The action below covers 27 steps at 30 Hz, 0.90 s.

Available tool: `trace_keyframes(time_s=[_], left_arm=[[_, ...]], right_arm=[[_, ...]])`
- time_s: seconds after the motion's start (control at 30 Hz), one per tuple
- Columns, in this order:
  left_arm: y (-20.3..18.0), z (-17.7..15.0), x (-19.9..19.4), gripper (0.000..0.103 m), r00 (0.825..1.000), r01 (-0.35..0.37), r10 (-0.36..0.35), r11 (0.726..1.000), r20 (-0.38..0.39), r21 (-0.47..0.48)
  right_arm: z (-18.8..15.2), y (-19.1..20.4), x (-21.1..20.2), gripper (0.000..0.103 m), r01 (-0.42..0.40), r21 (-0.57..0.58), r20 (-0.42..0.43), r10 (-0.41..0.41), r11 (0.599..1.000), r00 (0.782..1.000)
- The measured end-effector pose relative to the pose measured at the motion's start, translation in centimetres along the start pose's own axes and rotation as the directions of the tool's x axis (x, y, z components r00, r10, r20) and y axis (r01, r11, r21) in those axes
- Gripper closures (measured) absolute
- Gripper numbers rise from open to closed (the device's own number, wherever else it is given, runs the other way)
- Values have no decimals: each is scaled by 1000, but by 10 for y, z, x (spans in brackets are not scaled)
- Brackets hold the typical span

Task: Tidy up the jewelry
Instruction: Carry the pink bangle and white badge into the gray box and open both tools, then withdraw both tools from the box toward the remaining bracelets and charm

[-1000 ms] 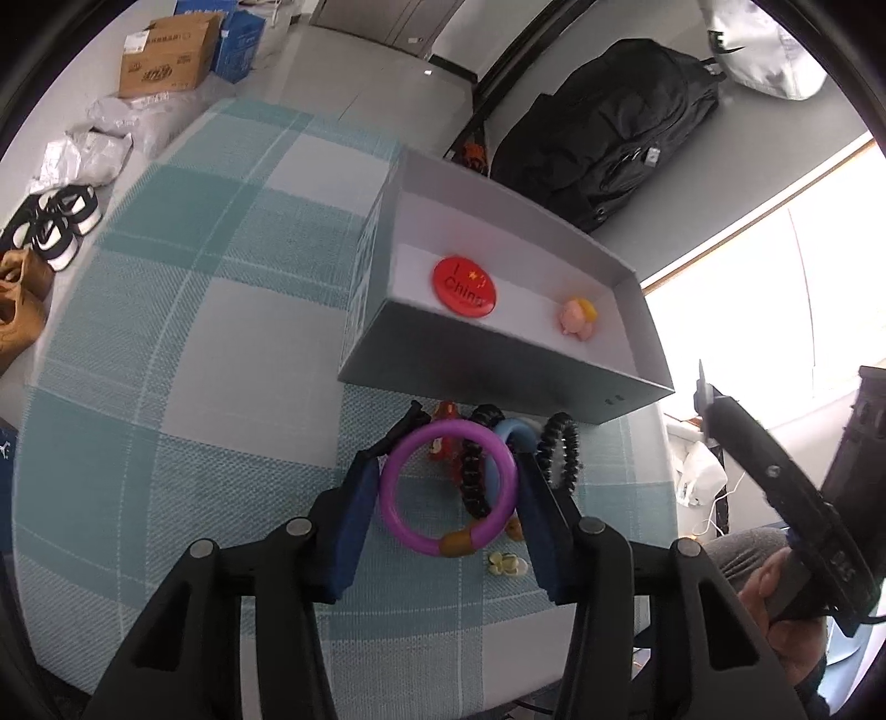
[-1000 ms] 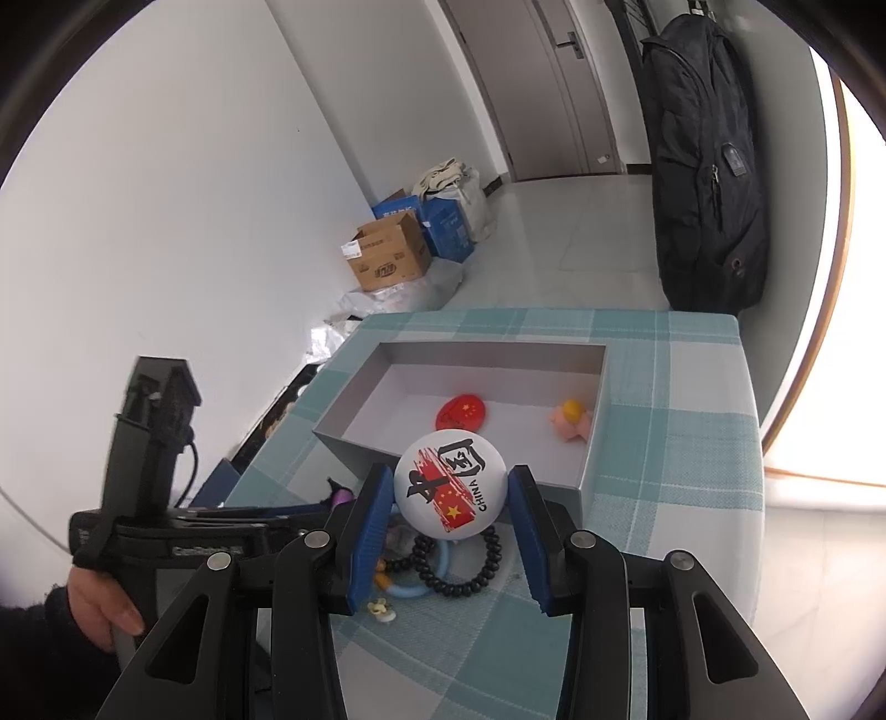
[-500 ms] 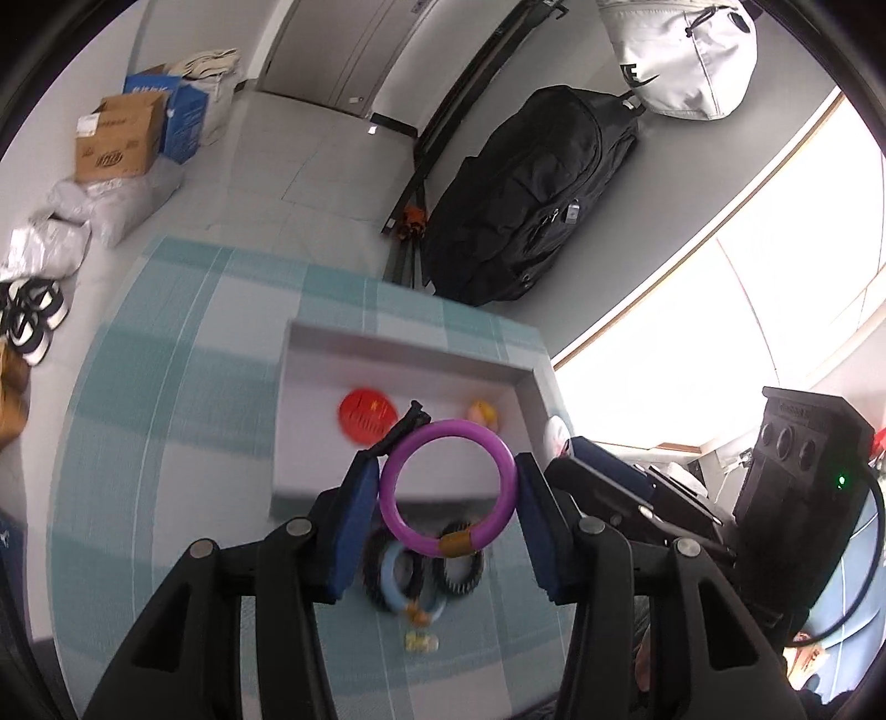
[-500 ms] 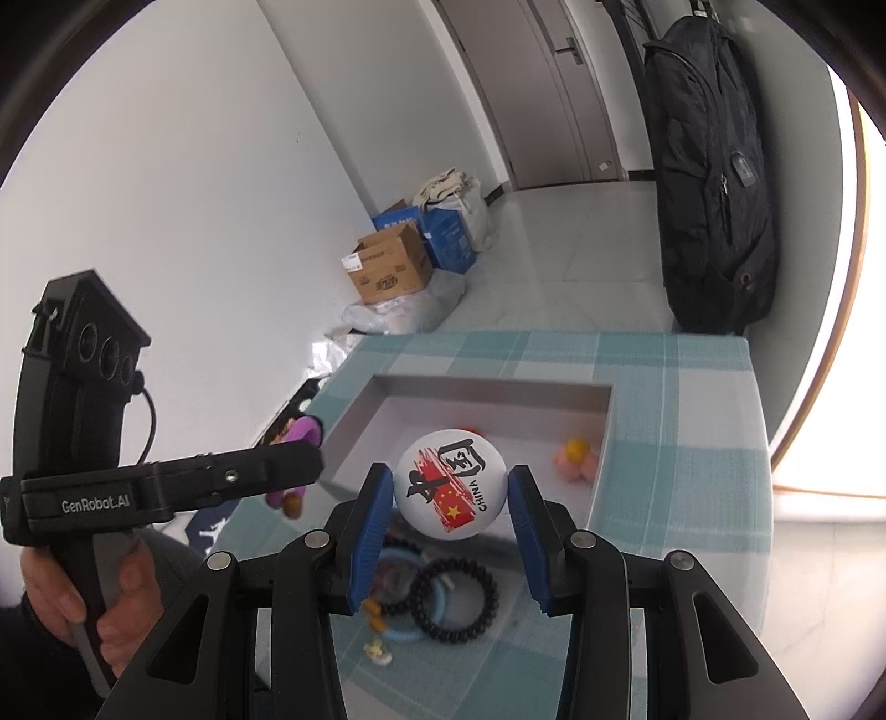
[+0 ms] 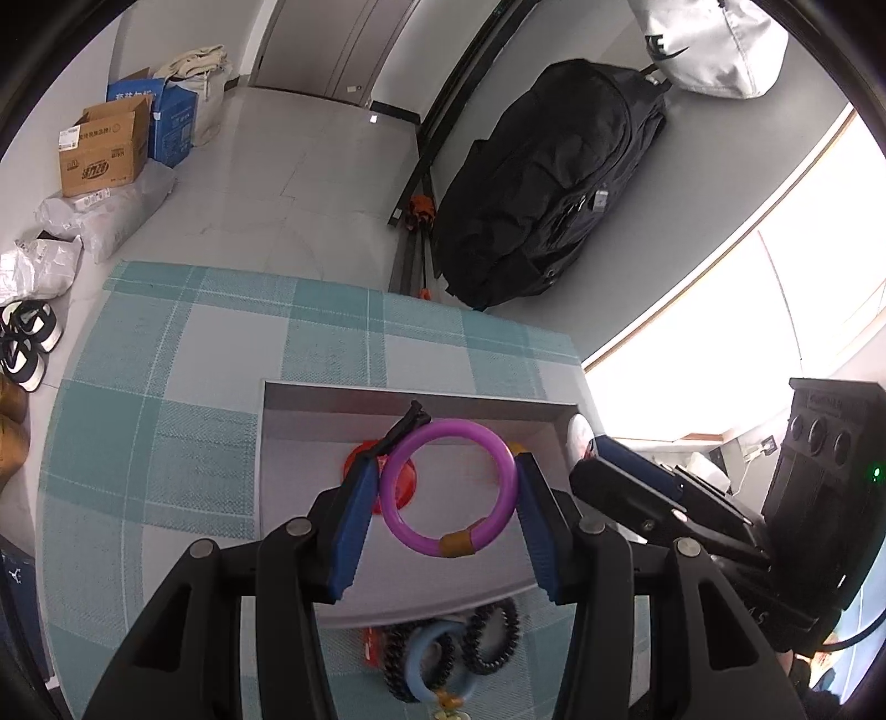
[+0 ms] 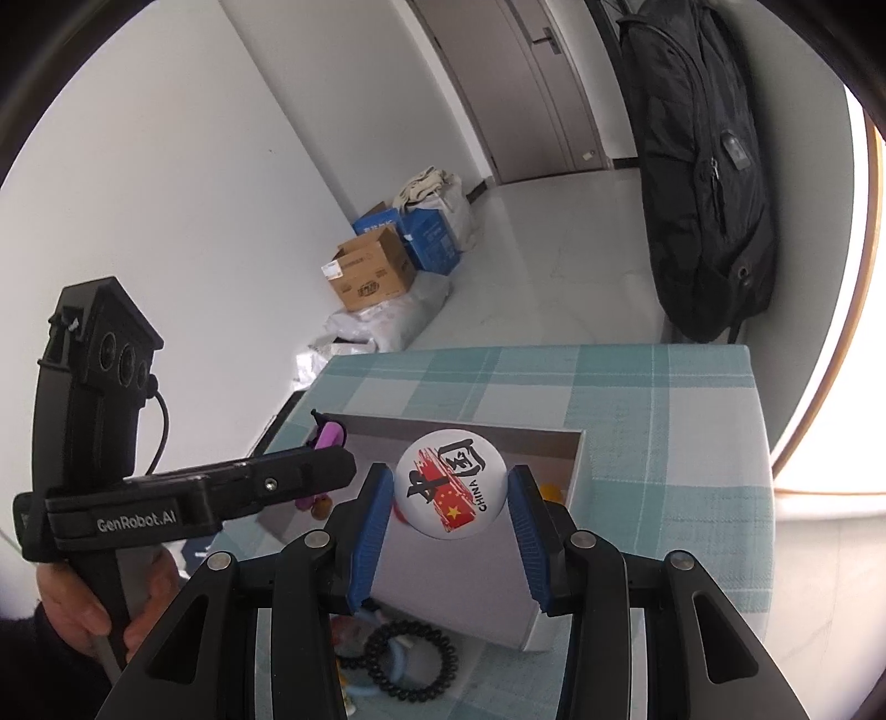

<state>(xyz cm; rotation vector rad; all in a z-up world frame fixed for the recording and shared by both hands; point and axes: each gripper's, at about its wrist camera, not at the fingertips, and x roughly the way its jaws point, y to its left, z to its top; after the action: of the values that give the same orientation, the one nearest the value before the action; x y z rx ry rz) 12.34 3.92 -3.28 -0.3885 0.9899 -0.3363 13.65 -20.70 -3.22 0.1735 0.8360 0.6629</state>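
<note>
A teal-and-white checked tablecloth (image 5: 166,432) covers the table. Beyond it, pale floor tiles (image 5: 288,183) run to a grey door (image 6: 531,88). Cardboard boxes (image 5: 105,149) sit at far left, a black backpack (image 5: 548,194) leans against the grey wall, and a bright window (image 5: 747,343) glares right.

red badge (image 5: 362,462): mostly hidden behind the left blue pad and the purple ring (image 5: 449,490), centre of frame
orange trinket (image 6: 549,490): only a sliver shows past the right pad; kind unclear
hair ties (image 5: 443,653): partly covered by the gripper body, bottom centre
white bag (image 5: 714,44): cut off by the top edge
</note>
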Motion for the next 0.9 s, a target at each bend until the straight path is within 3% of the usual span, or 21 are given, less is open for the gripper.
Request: trace_keyframes(time_s=[0.27, 0.3, 0.33, 0.43, 0.5, 0.9], left_arm=[[6, 5, 6, 58, 998, 68, -68, 997, -17, -30], [6, 5, 6, 57, 996, 81, -82, 996, -21, -34], [7, 6, 4, 54, 996, 91, -92, 995, -21, -36], [8, 6, -2, 30, 995, 100, -100, 994, 6, -45], [11, 6, -7, 30, 994, 107, -105, 992, 34, -63], [-1, -14, -33, 30, 994, -52, 54, 998, 93, -20]], right_arm=[[2, -6, 11, 60, -11, 23, -22, 12, 1000, 1000], [2, -6, 11, 54, -7, 22, -22, 8, 1000, 1000], [2, -7, 10, 48, 0, 20, -16, 1, 1000, 1000], [2, -9, 0, 39, -10, 23, 16, 9, 1000, 1000], [2, -10, -9, 31, -2, 18, 51, 1, 1000, 999], [-6, -8, -33, 10, 42, 23, 120, -45, 999, 992]])
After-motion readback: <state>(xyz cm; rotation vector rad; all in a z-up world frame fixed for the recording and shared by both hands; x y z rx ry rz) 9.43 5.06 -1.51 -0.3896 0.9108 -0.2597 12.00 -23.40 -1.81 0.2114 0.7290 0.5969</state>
